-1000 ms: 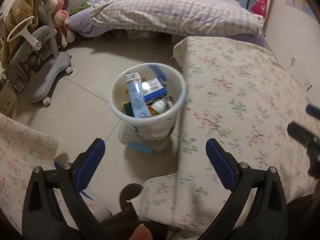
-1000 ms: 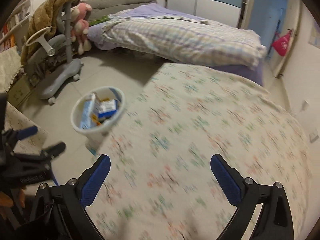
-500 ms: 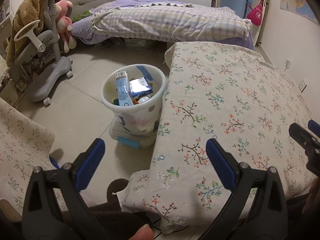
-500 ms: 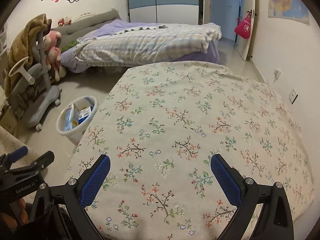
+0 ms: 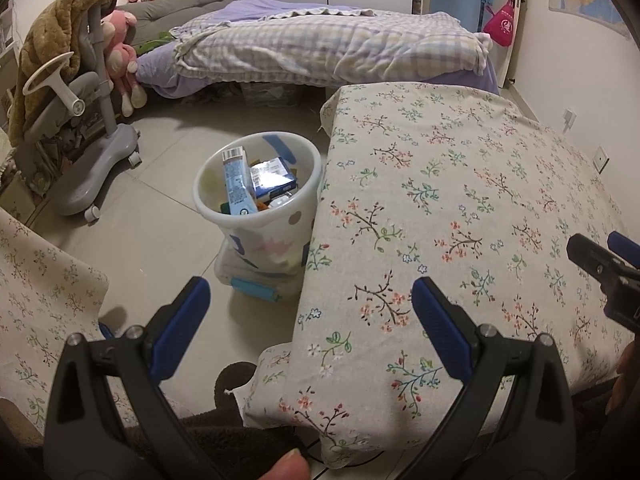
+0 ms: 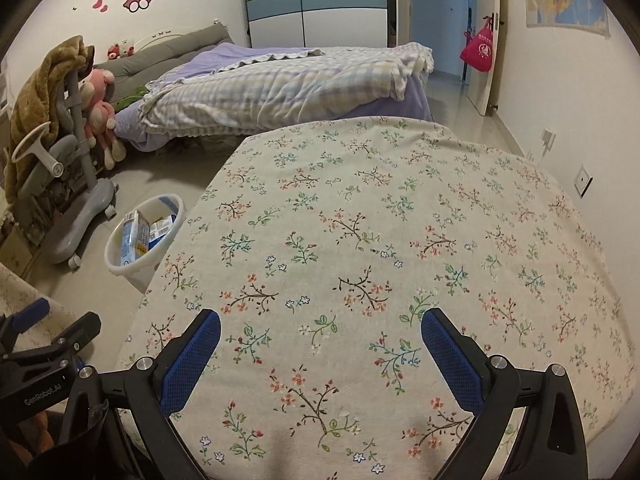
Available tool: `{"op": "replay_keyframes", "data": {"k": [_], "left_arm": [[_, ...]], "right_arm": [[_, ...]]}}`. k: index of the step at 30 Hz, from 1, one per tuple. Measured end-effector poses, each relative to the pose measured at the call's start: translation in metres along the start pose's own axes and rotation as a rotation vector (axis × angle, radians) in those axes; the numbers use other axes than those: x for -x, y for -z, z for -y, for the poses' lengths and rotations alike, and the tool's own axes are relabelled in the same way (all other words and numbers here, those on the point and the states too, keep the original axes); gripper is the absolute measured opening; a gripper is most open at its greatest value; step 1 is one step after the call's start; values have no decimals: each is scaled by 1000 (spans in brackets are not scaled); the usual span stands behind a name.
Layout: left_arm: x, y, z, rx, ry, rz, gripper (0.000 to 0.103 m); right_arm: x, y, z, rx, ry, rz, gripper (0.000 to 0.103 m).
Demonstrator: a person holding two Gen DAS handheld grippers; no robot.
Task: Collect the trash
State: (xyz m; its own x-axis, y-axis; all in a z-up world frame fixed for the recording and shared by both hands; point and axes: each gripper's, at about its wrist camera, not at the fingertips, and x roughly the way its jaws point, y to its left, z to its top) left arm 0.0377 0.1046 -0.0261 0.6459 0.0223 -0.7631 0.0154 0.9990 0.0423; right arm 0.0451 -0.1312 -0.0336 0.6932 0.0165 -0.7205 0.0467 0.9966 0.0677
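1. Two grippers were in my hands: my left gripper (image 5: 306, 304) and my right gripper (image 6: 320, 336), both spread wide and holding nothing.
2. One white bin (image 5: 256, 216) stood on the floor, touching the edge of the floral-covered table (image 5: 460, 208).
3. At least two cartons showed inside it: one tall blue carton (image 5: 238, 186) and one blue box (image 5: 272, 178); the smaller bits beneath them I could not make out.
4. One clear container (image 5: 256, 284) under the bin was mostly hidden.
5. One fingertip (image 5: 286, 466) was cut off at the frame's bottom.
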Motion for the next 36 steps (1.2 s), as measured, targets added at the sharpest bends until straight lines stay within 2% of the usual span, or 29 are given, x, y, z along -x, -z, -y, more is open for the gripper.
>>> {"op": "replay_keyframes", "data": {"k": [36], "left_arm": [[9,-3,-3,15,37,19,100]], "right_arm": [[-3,0,-6,12,-13,-6,102]]}}
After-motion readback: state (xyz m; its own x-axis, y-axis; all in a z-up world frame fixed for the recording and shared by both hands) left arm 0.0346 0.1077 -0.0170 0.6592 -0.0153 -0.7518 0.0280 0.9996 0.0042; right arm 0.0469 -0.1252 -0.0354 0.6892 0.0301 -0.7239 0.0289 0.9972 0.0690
